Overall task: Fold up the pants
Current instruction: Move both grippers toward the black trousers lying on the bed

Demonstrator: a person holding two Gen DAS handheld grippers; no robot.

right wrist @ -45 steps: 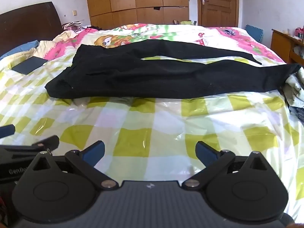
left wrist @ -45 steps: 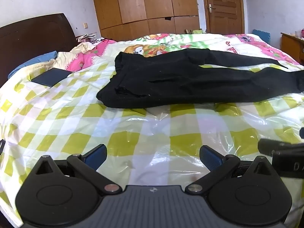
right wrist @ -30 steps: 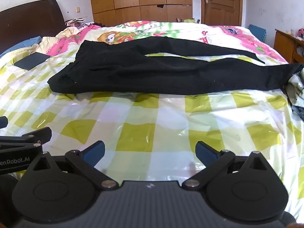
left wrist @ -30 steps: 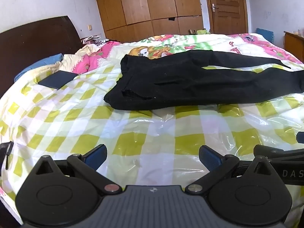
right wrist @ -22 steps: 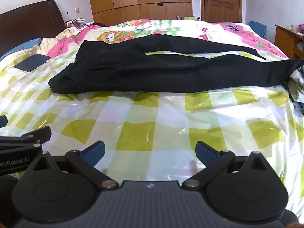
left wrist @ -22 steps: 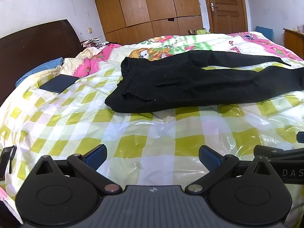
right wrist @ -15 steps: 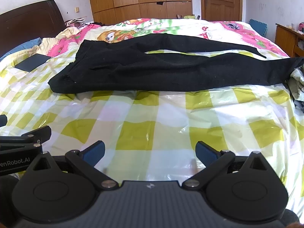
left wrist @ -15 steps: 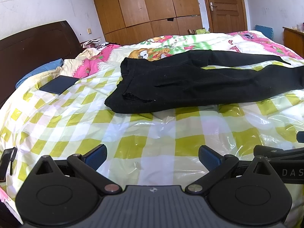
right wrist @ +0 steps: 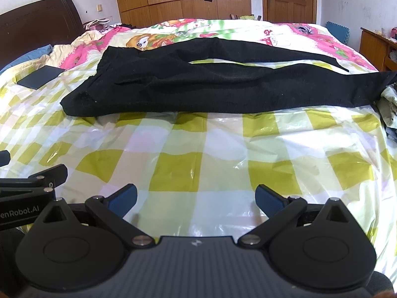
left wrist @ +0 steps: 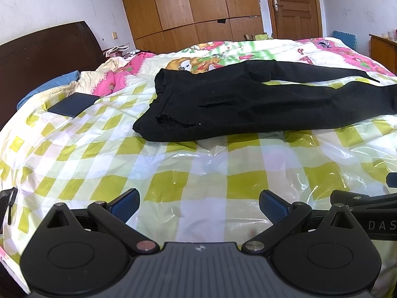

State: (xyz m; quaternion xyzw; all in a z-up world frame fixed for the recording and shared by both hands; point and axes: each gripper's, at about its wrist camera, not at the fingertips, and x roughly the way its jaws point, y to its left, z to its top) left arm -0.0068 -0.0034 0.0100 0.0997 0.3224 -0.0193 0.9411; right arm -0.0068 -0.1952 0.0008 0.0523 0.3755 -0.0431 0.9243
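Black pants (left wrist: 248, 101) (right wrist: 211, 87) lie spread flat across the bed, waistband to the left and both legs running to the right, with a narrow gap between the legs. My left gripper (left wrist: 199, 202) hovers open over the checked cover, well short of the pants' near edge. My right gripper (right wrist: 196, 197) is open too, at a similar distance in front of the pants. Nothing sits between either pair of blue pads. Each gripper's black body shows at the edge of the other's view.
A yellow-and-white checked plastic sheet (left wrist: 173, 168) covers the near bed. A dark flat rectangular object (left wrist: 72, 104) lies at the left near the pillows and dark headboard (left wrist: 37, 49). Crumpled clothes (right wrist: 389, 104) sit at the right edge. Wardrobe and door stand behind.
Both grippers have risen and drifted slightly, so the pants sit a little lower and nearer in view. The pants have not moved and both grippers stay open.
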